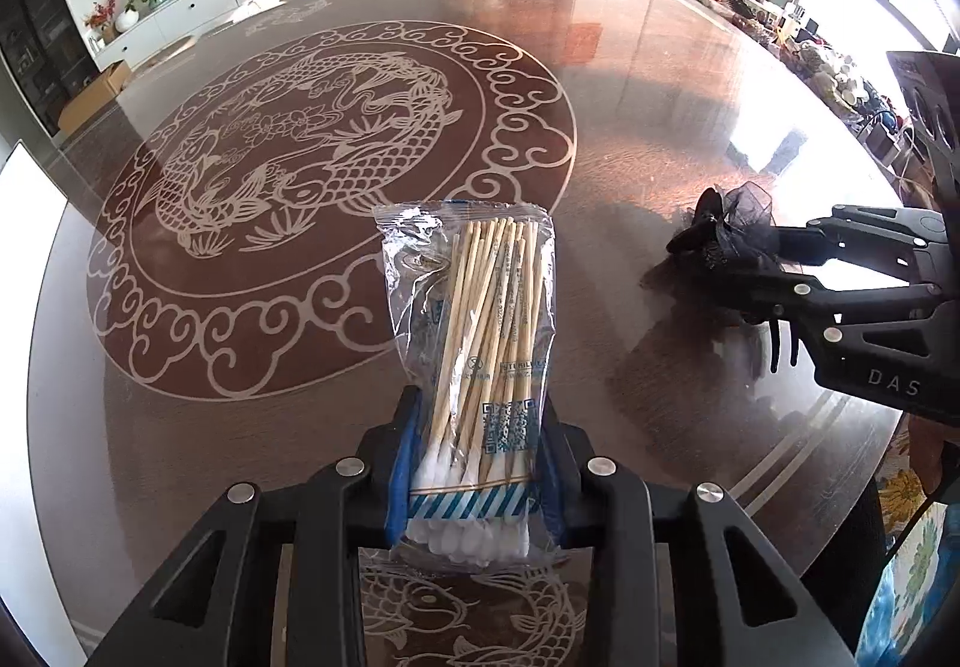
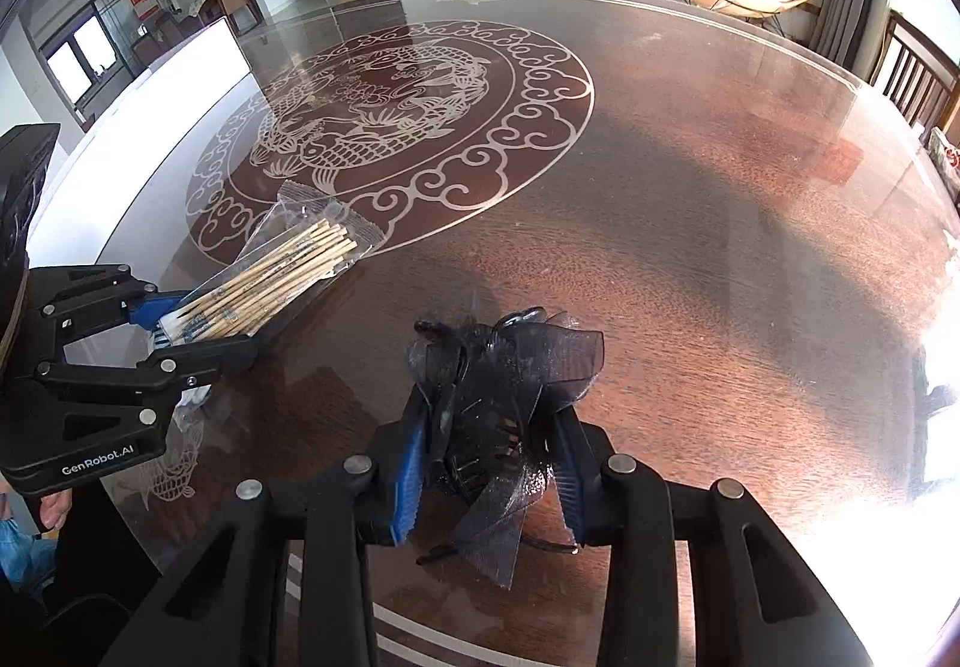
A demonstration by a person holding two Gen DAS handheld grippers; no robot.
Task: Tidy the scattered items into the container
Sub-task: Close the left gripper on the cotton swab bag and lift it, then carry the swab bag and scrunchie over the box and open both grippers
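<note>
A clear plastic packet of wooden cotton swabs point(image 1: 474, 367) is pinched at its cotton end by the left gripper point(image 1: 474, 463) fingers; a black gauze-bow hair clip point(image 2: 492, 403) is pinched by the right gripper point(image 2: 489, 457), both over the round dark glass-topped desk point(image 1: 660, 127).

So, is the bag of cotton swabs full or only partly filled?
Partly filled. In the bag of cotton swabs, the sticks bunch on one side; the rest is empty, crinkled clear plastic.

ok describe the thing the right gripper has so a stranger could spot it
On the round dark table with the pale fish medallion, look near the front edge. The right hand-held gripper pinches a black hair clip with a sheer ribbon bow, unlike the clear cotton swab packet beside it.
</note>
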